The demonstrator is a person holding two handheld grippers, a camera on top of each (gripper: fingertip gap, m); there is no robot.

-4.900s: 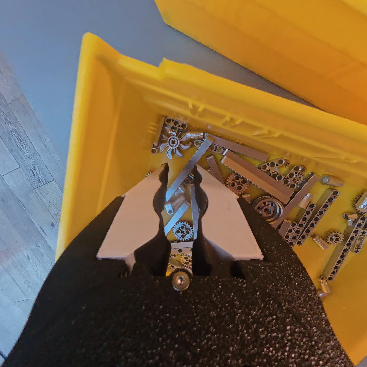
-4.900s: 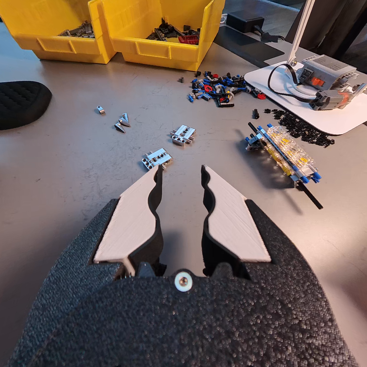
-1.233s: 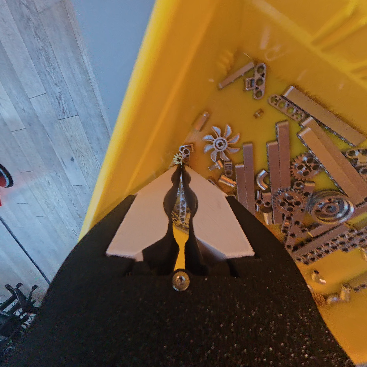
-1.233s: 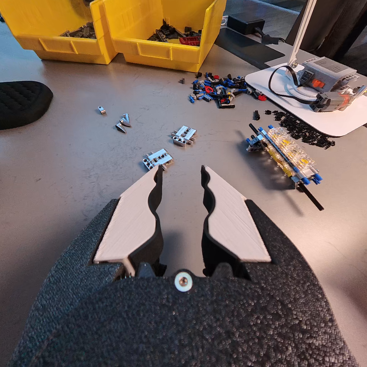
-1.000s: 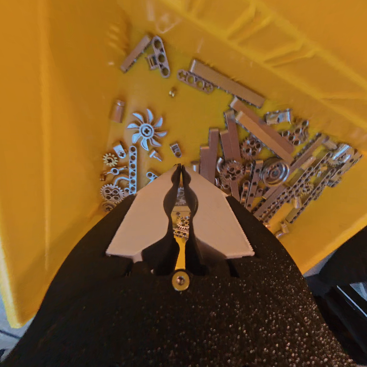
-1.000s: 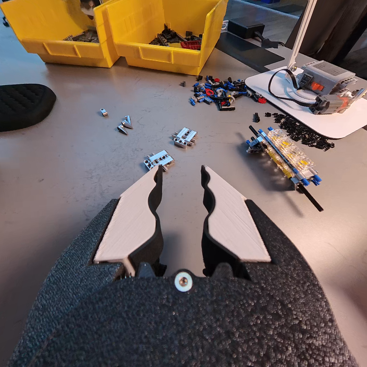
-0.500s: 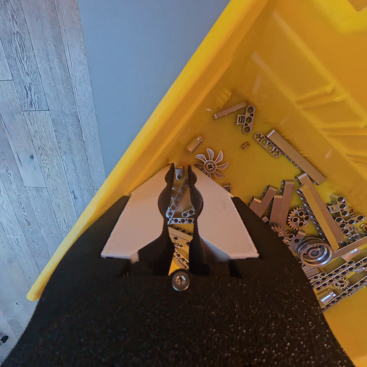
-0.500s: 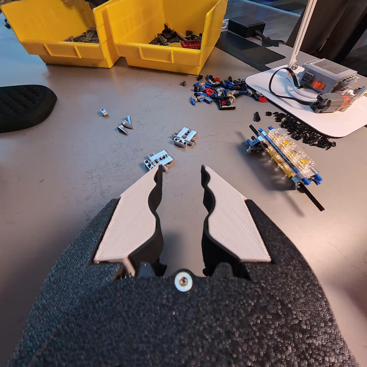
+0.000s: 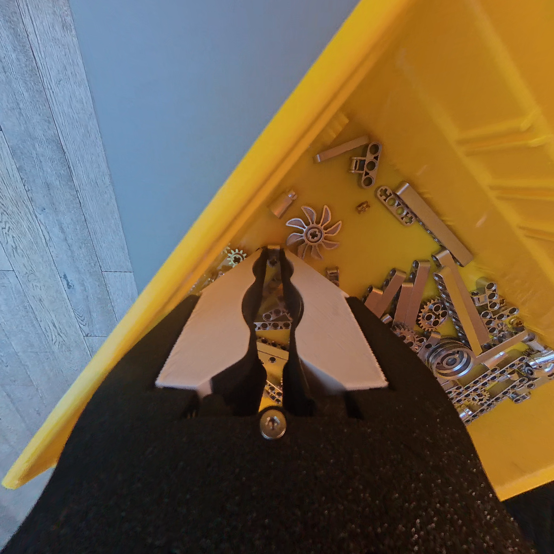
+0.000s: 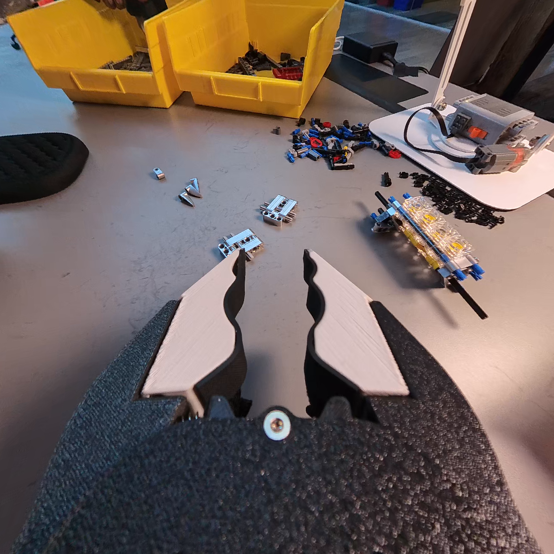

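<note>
While the left gripper [image 9: 273, 250] is reaching into a yellow bin [image 9: 299, 126], its jaws are drawn narrow, pinching a thin grey perforated beam [image 9: 272, 260] whose end is poking out between the tips at the middle of the left wrist frame. Just right of the tips a grey fan wheel [image 9: 313, 235] is lying flat on the bin floor, and a small pale gear [image 9: 236, 257] is sitting just left of them against the bin wall. Toward the right edge a tangle of grey beams, gears and a grooved pulley [image 9: 452, 362] is piling up. Grey floorboards [image 9: 45, 180] are showing at the left edge.

Over in the right wrist frame the right gripper [image 10: 272, 254] is hovering above a grey table [image 10: 105, 284] with its jaws spread wide and nothing between them. A small grey connector block [image 10: 241, 242] is lying just beyond its left fingertip, and a second one [image 10: 279, 209] is lying a little farther up. At the right a clear-and-yellow assembly with blue pins [image 10: 428, 236] is resting on the table, and a heap of small blue, black and red pieces [image 10: 332, 147] is lying above it. Two yellow bins are standing side by side at the upper left, the nearer one [image 10: 239, 87] holding dark pieces. A grey motor unit [image 10: 491, 117] is sitting on a white board at the upper right. No writing is readable anywhere.
</note>
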